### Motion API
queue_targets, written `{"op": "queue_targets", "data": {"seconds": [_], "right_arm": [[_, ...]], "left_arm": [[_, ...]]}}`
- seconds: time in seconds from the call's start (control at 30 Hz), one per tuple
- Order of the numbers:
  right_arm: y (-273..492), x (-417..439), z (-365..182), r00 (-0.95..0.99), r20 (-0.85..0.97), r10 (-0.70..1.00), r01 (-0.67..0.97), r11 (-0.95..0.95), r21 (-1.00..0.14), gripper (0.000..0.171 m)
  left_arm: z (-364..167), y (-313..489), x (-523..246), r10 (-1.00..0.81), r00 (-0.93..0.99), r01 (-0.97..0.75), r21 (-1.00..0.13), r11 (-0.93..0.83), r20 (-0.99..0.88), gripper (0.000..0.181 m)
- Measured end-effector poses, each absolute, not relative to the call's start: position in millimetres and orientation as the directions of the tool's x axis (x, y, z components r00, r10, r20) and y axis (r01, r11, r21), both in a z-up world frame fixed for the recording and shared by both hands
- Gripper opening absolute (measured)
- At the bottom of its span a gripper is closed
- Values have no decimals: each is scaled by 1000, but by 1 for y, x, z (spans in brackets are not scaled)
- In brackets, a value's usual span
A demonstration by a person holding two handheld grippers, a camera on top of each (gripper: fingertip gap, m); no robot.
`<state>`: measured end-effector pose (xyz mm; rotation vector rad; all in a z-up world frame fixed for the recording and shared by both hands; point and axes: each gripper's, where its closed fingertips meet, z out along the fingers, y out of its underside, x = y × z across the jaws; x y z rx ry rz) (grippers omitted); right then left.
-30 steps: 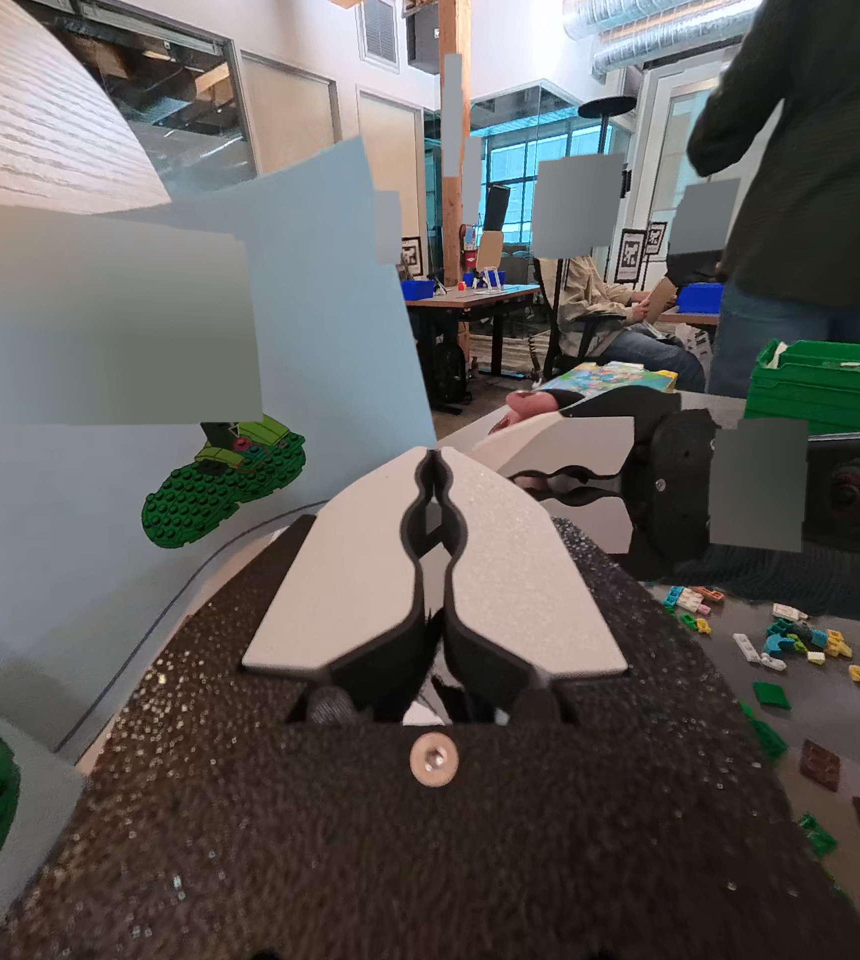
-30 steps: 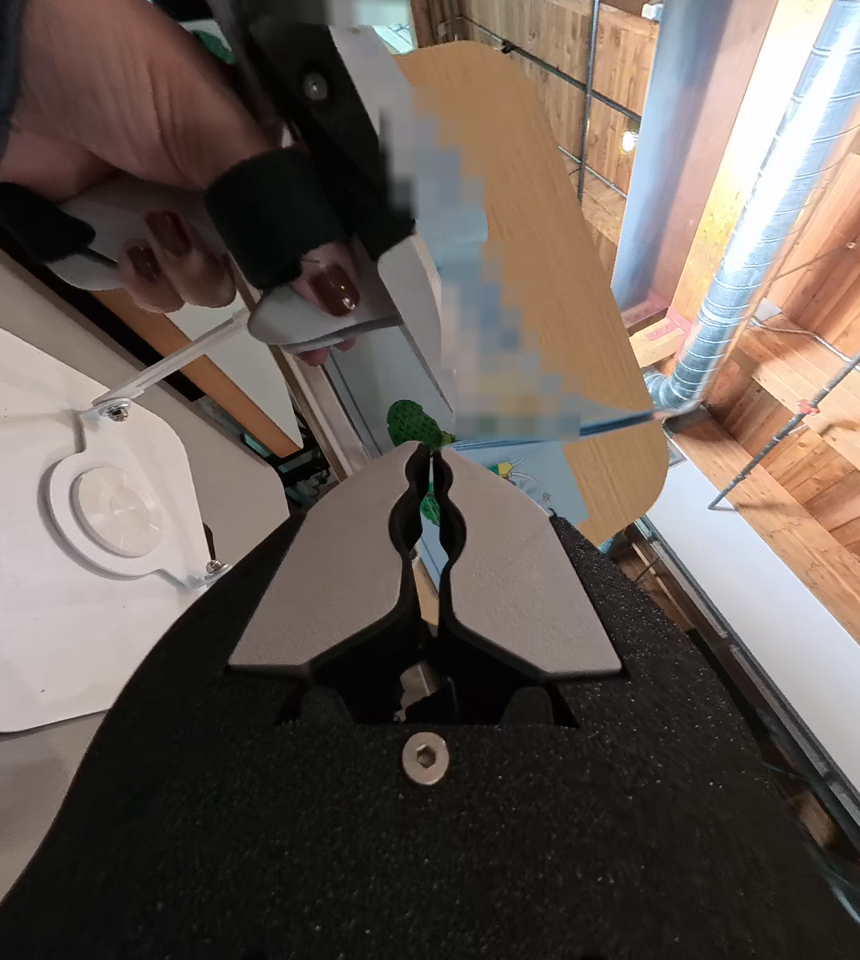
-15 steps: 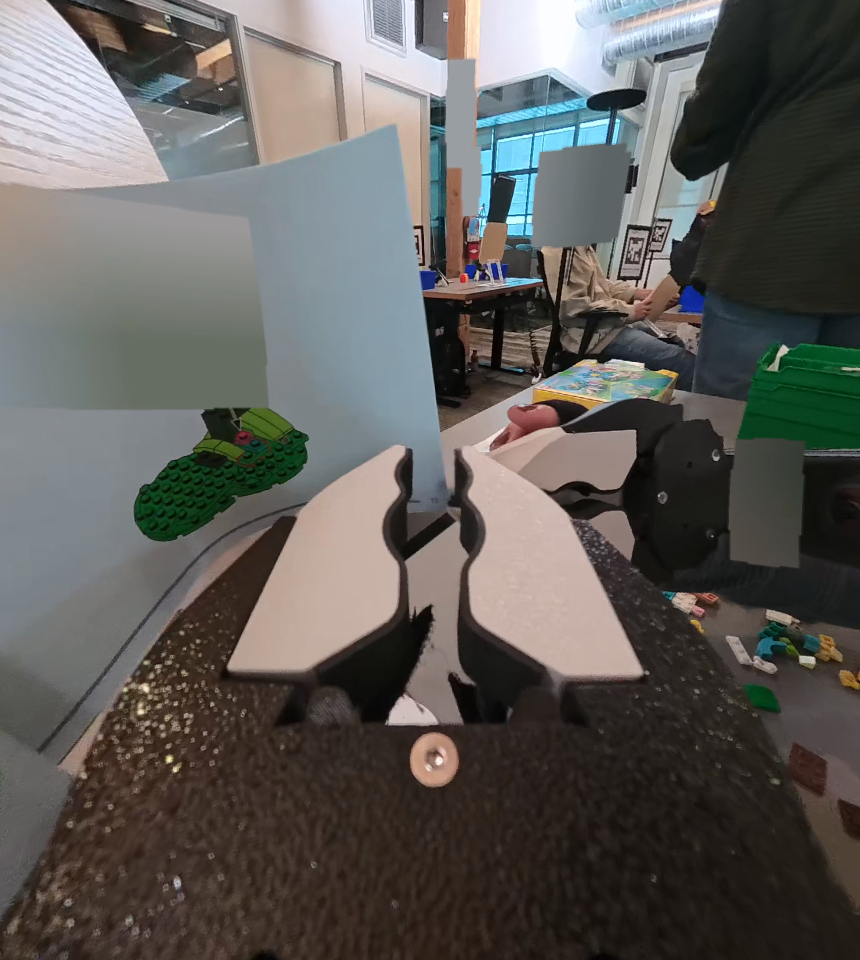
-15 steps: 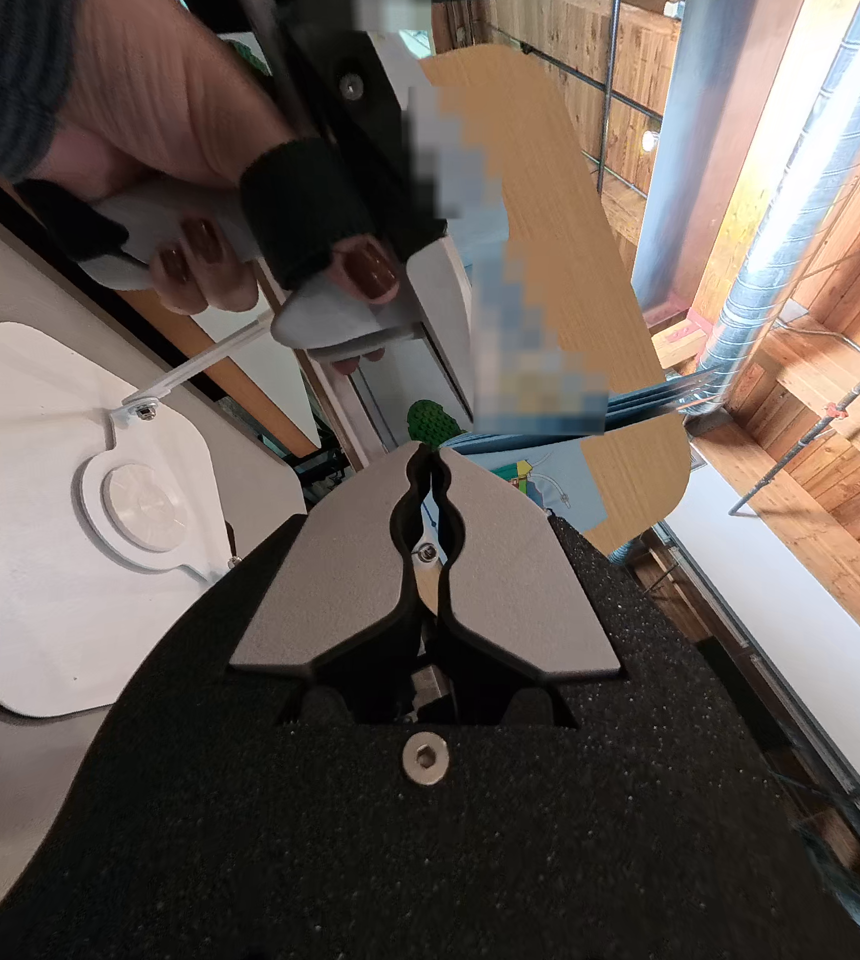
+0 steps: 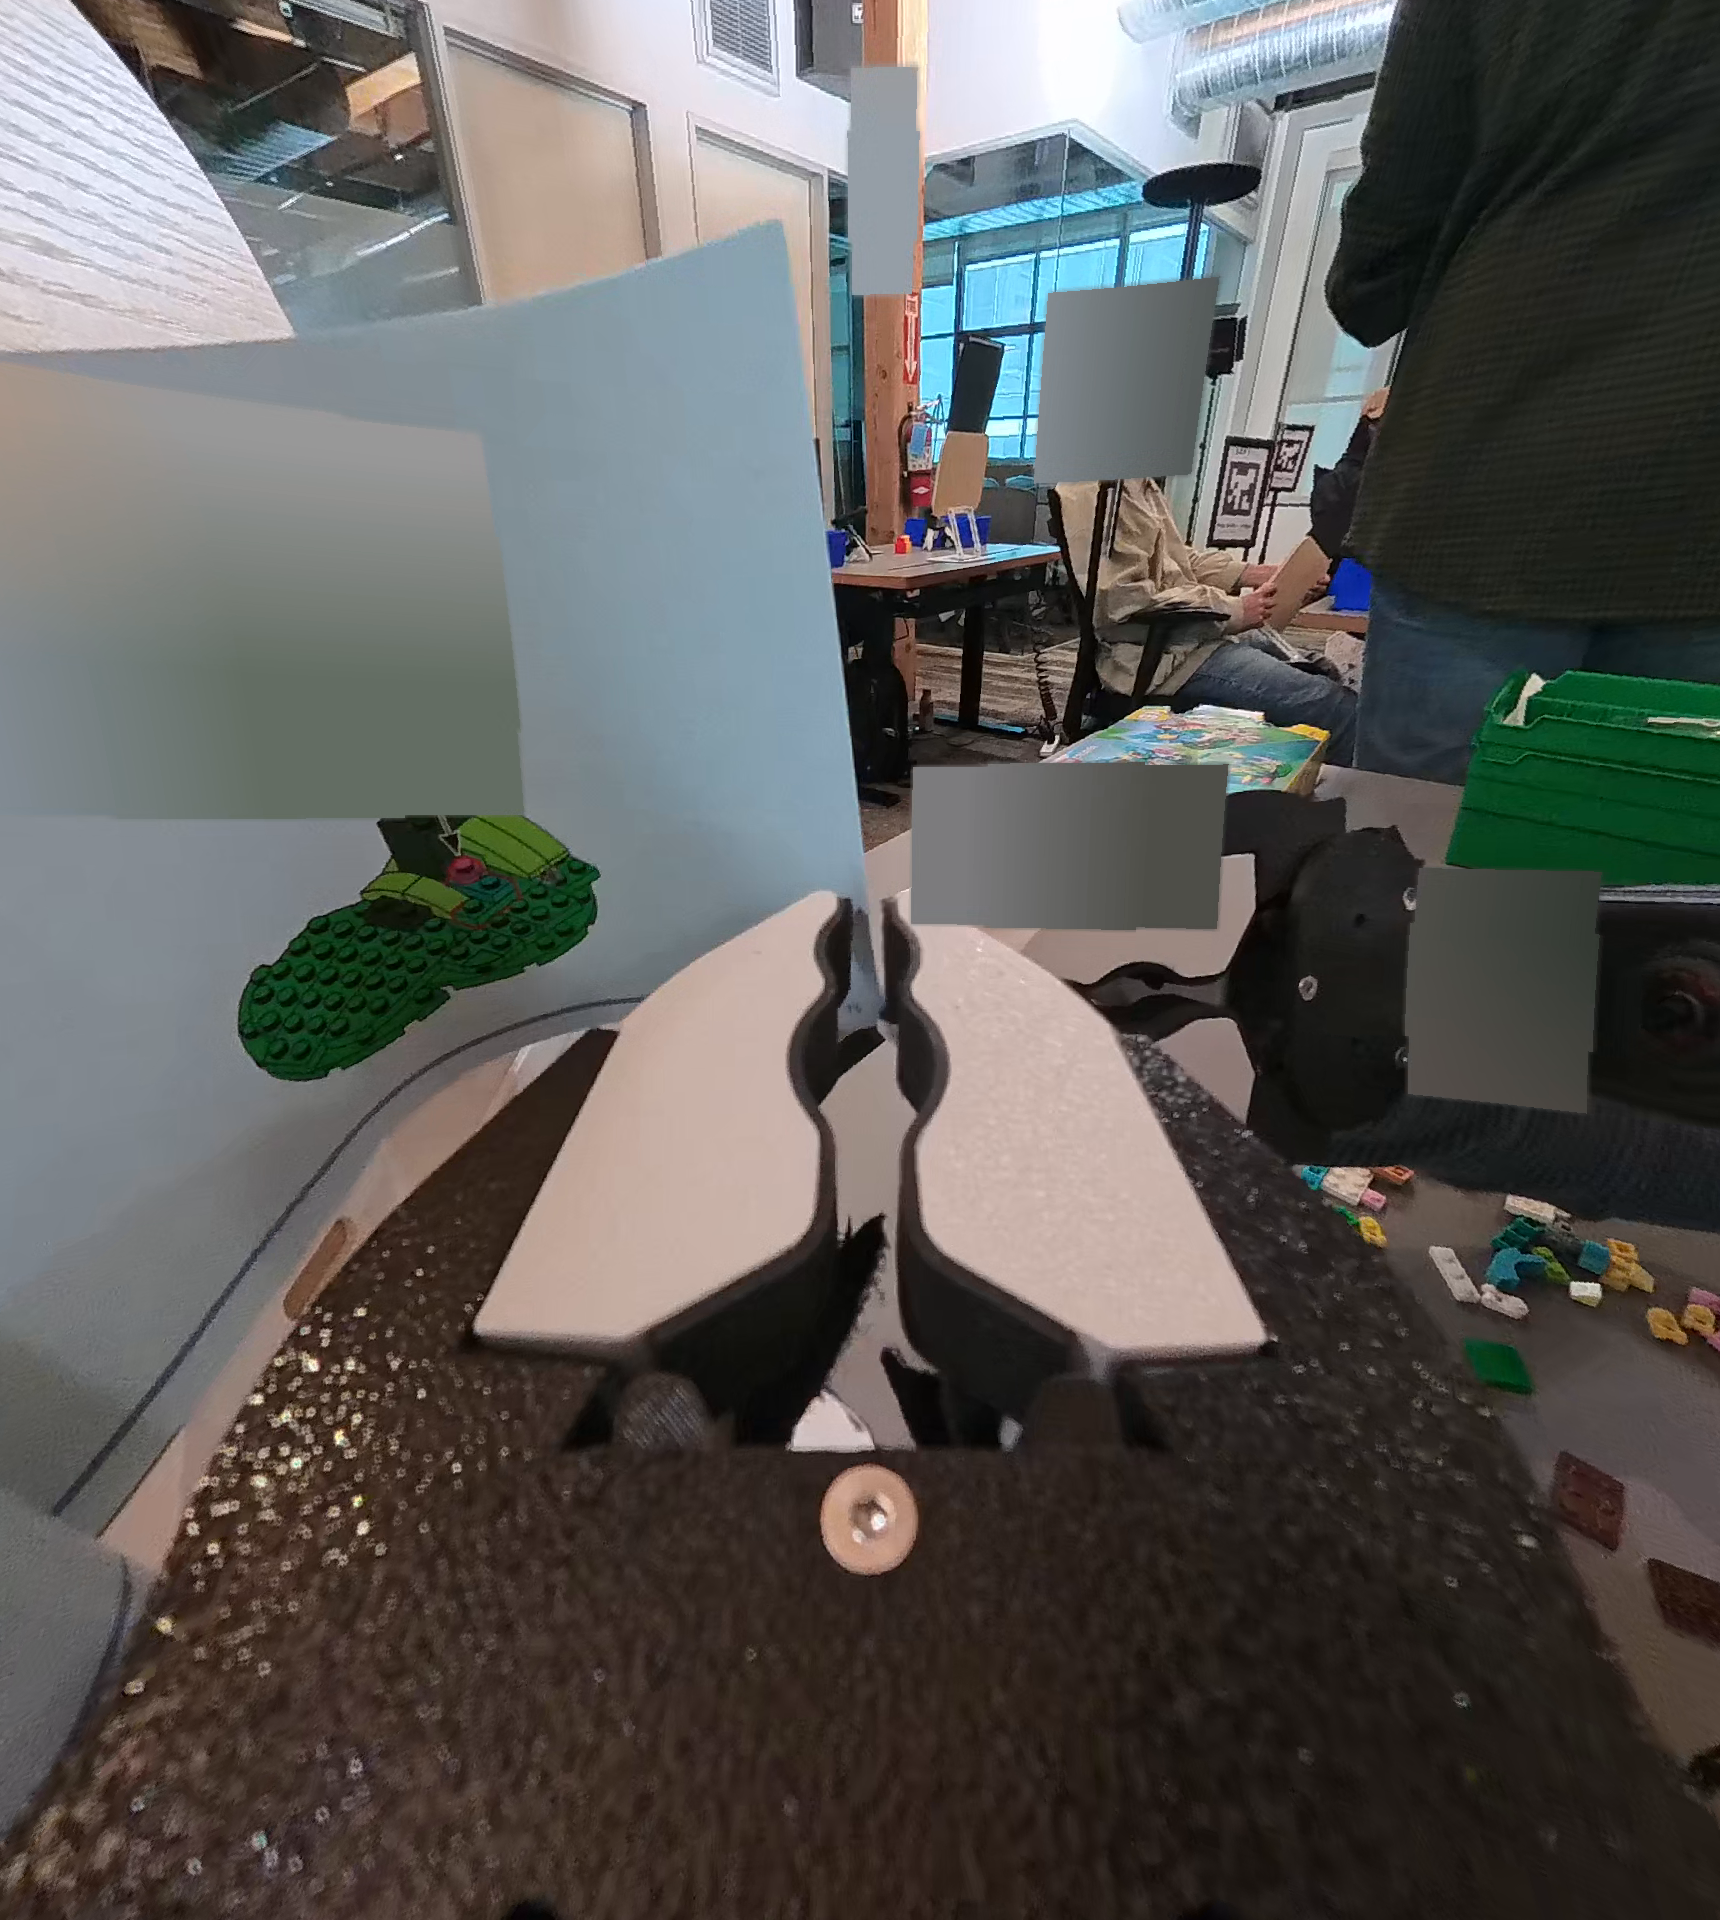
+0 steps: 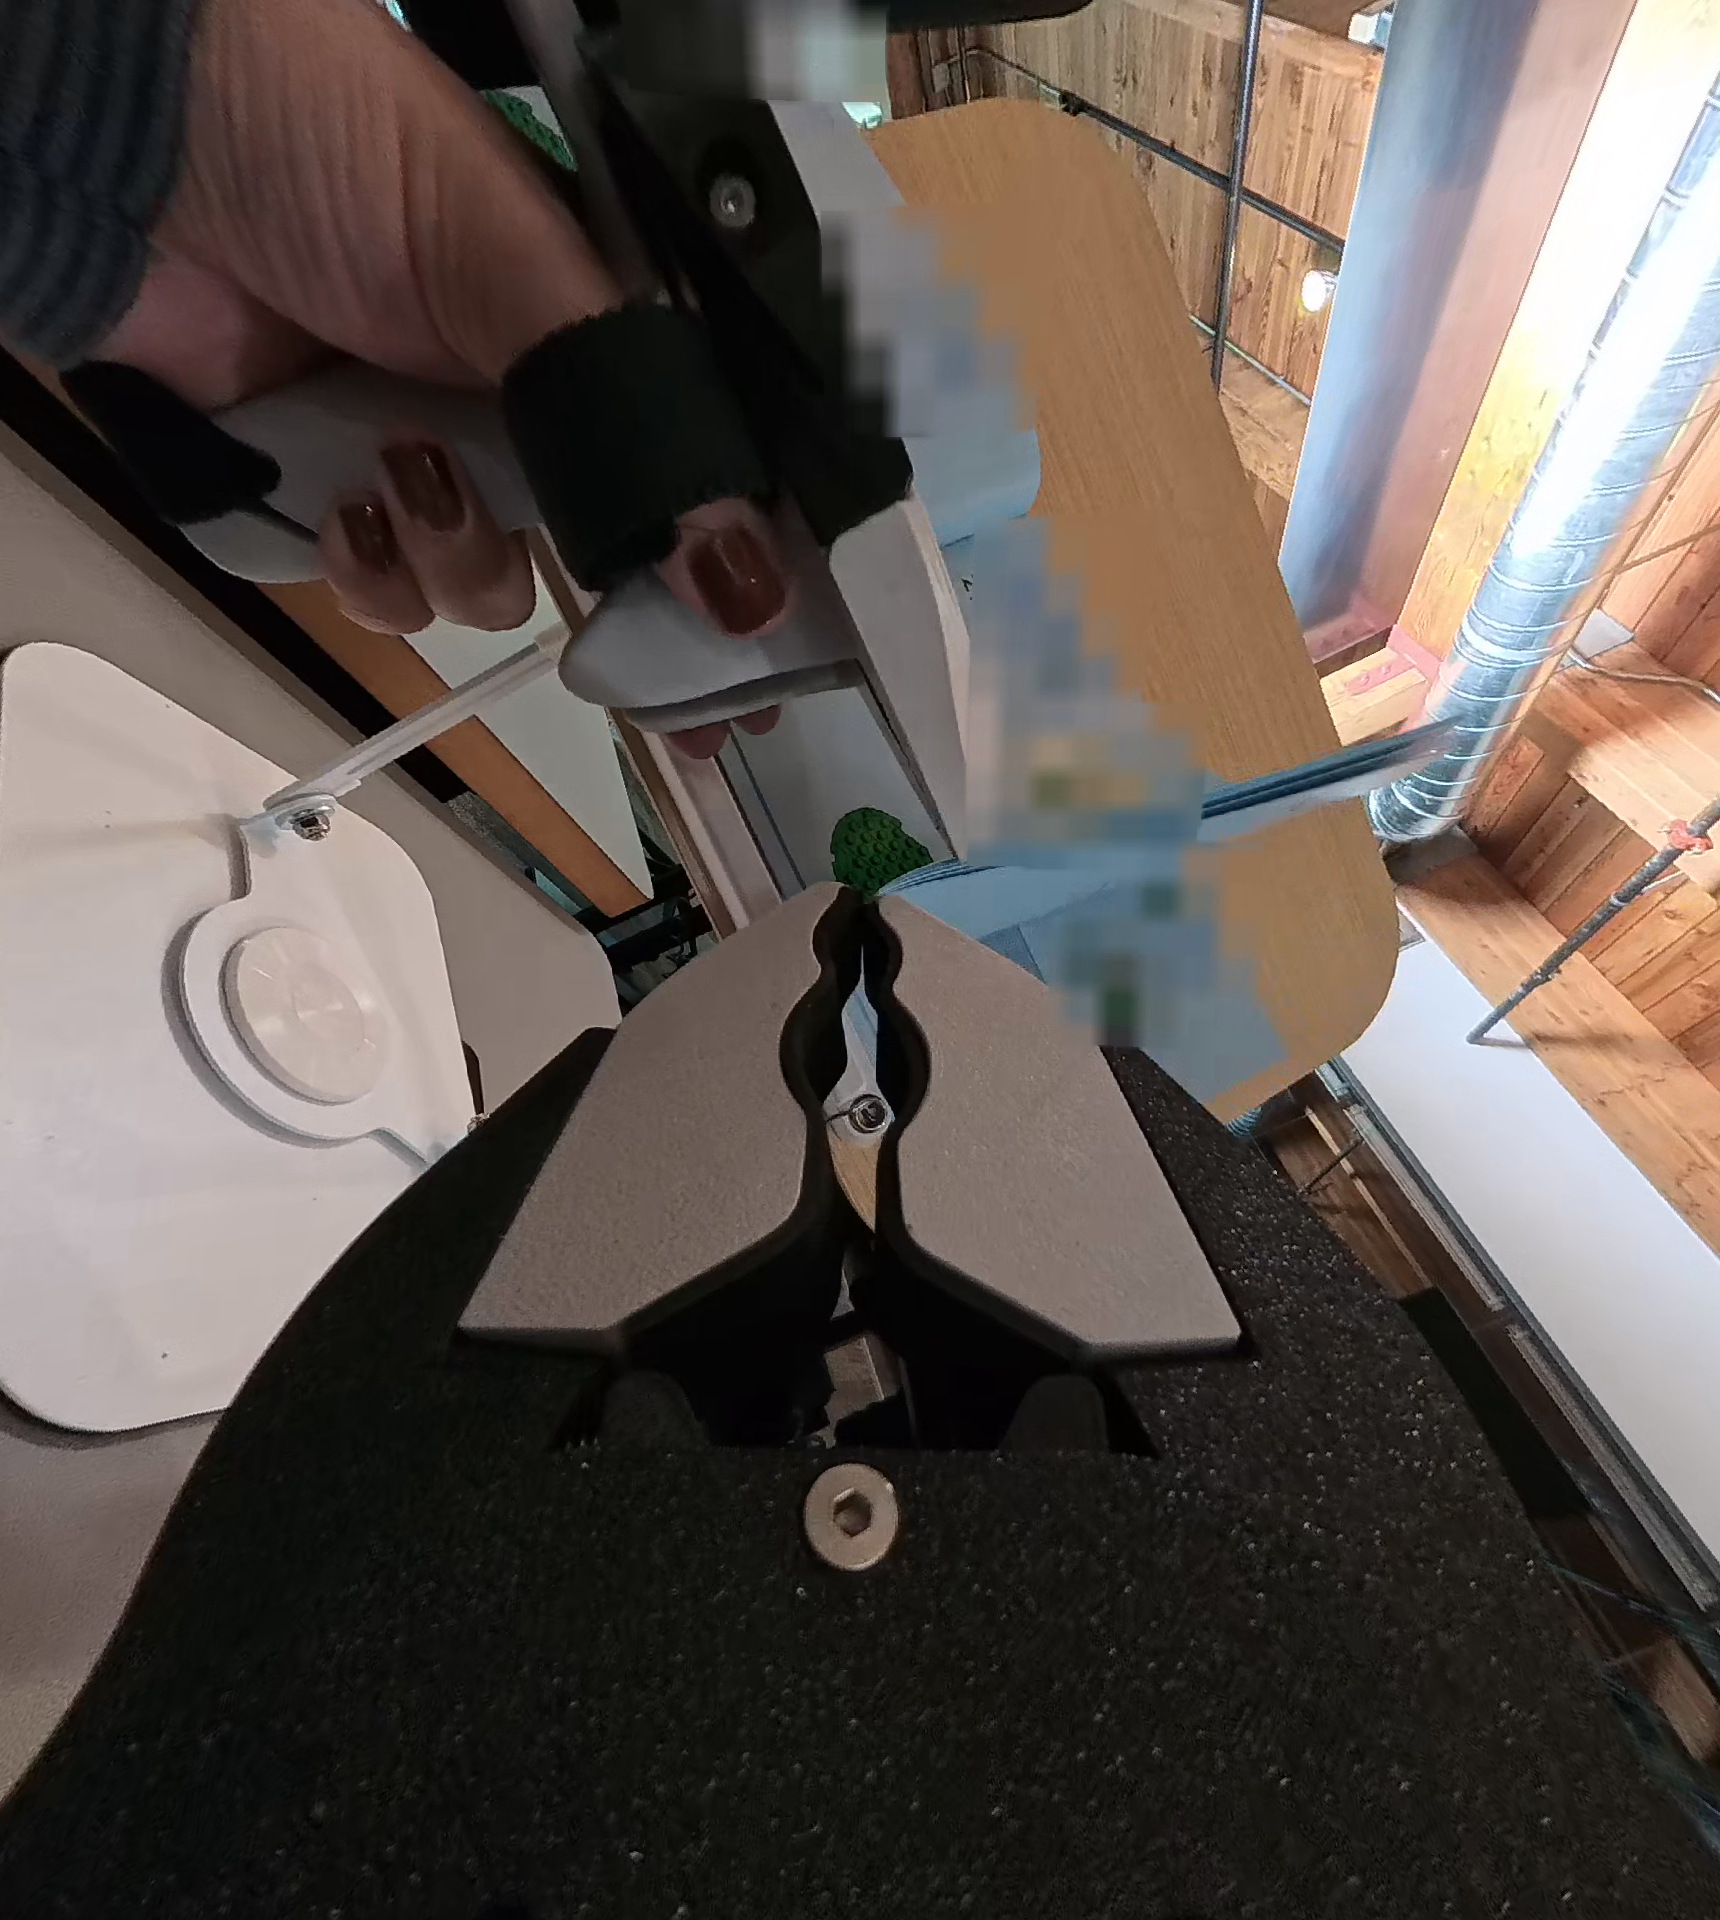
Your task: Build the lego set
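Fingers (image 5: 731, 1122) pinch booklet page (image 5: 648, 582) corner.

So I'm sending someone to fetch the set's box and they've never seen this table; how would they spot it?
Start from the stack of green bins at the far right edge of the table, beside the standing person. Just left of the bins lies the box, flat on the table. It is the only multicoloured printed carton, with a yellow edge; the loose bricks lie nearer the camera.

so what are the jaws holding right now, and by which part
Both pinch the light blue paper instruction booklet: the left gripper is nearly closed on a page's lower corner, the right gripper grips a page edge.
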<state>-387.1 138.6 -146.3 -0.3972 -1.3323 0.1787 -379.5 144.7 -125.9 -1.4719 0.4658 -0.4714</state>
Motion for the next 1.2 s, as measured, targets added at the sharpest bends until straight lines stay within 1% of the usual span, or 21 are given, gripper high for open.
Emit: {"op": "queue_targets", "data": {"seconds": [0.07,0.5,0.57,0.63,0.8,1.0,1.1,1.13,1.2], "right_arm": [[139,-387,-146,235,906,351,99,919,-381,0],[139,-386,-145,248,905,345,94,922,-377,0],[140,-384,-145,258,900,350,87,920,-383,10],[143,-381,-145,263,888,377,82,909,-410,18],[156,-368,-138,318,822,473,40,860,-509,28],[184,-339,-102,535,587,607,-87,731,-676,34],[185,-338,-97,539,539,647,-122,694,-710,30],[181,-342,-98,511,542,668,-130,683,-719,24],[178,-353,-101,453,530,717,-129,640,-757,22]], "left_arm": [[-126,145,-380,-561,828,12,-999,46,-16,0],[-127,141,-382,-588,809,29,-999,44,-2,0],[-127,140,-382,-595,804,30,-998,47,-3,0],[-126,138,-382,-604,797,43,-998,50,4,0],[-124,136,-384,-616,787,62,-997,55,14,0],[-124,134,-385,-626,779,83,-995,56,30,0],[-122,133,-385,-636,771,102,-993,58,42,0],[-122,133,-385,-638,769,107,-993,59,45,0],[-121,132,-386,-643,764,114,-992,60,49,0]]}}
